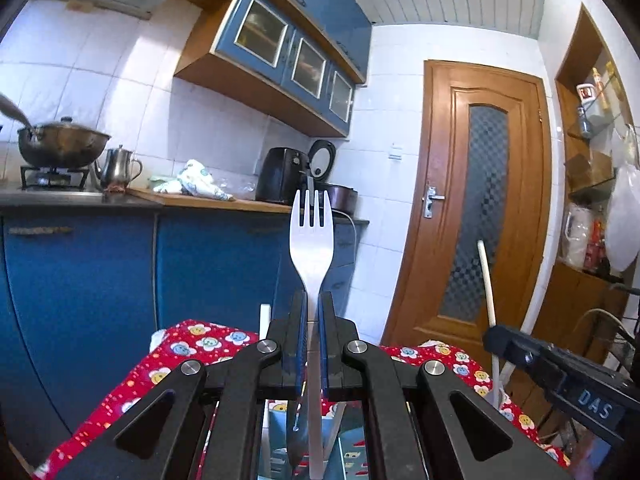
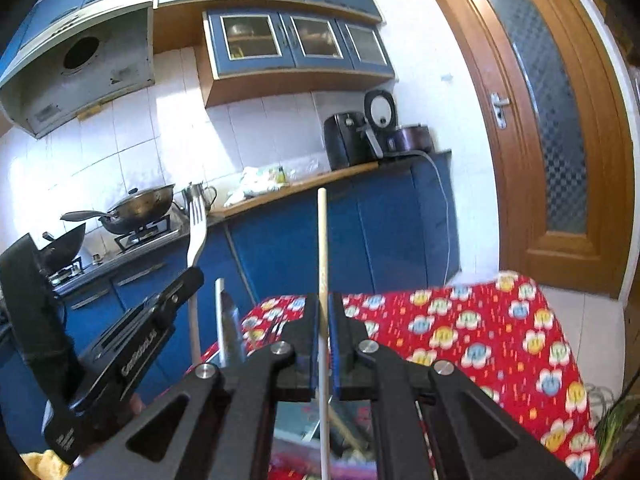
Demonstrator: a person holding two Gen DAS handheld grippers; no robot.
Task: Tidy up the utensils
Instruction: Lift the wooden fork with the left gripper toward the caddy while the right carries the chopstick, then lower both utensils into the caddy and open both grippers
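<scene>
My left gripper (image 1: 313, 300) is shut on a steel fork (image 1: 311, 236), held upright with its tines up, above a table with a red flowered cloth (image 1: 192, 348). My right gripper (image 2: 325, 300) is shut on a pale wooden chopstick (image 2: 322, 240), also upright. In the right wrist view the left gripper (image 2: 192, 276) and its fork (image 2: 197, 228) show at the left. In the left wrist view the right gripper (image 1: 504, 340) and the chopstick (image 1: 487, 280) show at the right. A knife (image 1: 298, 432) lies below in a container.
A blue kitchen counter (image 1: 200, 200) runs behind, with a wok (image 1: 60, 142) on the stove, a steel kettle (image 1: 118, 168) and a black air fryer (image 1: 280, 174). A wooden door (image 1: 480, 200) stands to the right. A white upright piece (image 2: 221, 316) stands near the table edge.
</scene>
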